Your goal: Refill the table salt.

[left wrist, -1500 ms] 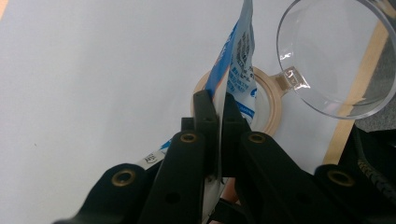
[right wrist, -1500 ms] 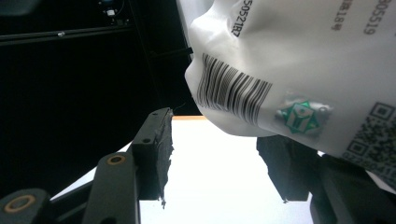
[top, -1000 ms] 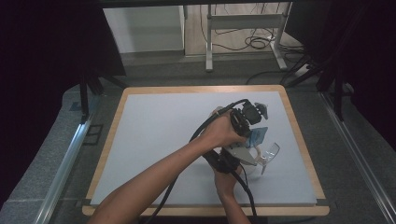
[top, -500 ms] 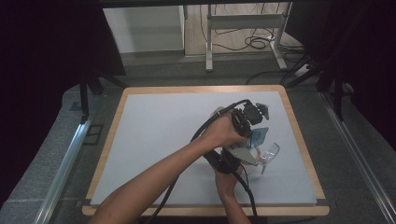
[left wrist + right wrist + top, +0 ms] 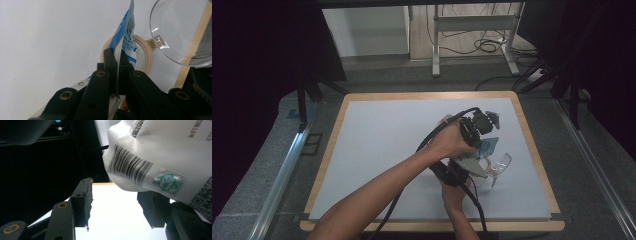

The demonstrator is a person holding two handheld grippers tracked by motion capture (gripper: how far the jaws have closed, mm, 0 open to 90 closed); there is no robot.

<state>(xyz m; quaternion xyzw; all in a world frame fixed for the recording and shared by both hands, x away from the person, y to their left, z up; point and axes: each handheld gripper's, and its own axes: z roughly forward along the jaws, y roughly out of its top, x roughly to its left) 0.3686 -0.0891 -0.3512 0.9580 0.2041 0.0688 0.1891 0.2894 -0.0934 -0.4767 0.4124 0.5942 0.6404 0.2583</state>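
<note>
1. Black right gripper (image 5: 113, 202) sitting nearest, jaws standing half apart and gripping nothing.
2. Pinching the blue-and-white sachet (image 5: 127, 37) edgewise in the left gripper (image 5: 116, 56), jaws fully shut on it.
3. Hanging just above the clear glass (image 5: 180, 30), over the grey table (image 5: 382, 145).

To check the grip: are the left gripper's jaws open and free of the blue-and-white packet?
No, the left gripper is shut on the packet.
</note>
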